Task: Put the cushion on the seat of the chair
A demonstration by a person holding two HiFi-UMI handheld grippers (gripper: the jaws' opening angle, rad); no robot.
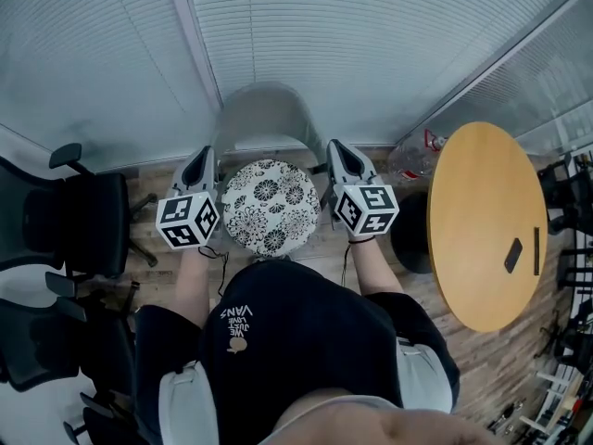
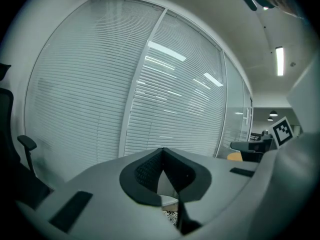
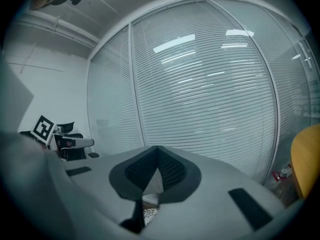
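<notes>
Cushion [image 1: 271, 207] between left fingers [image 1: 202, 163], right fingers [image 1: 338, 157]

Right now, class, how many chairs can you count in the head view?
3. One grey chair at centre, behind the cushion; two black office chairs at left, one above the other. Others may be hidden at the dark right edge.

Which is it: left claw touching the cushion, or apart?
Cannot tell. Head view shows the shut left claw beside the cushion, edges nearly meeting; heights unclear.

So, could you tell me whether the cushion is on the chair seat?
On, apparently: the cushion lies flat just before the chair's backrest.
</notes>
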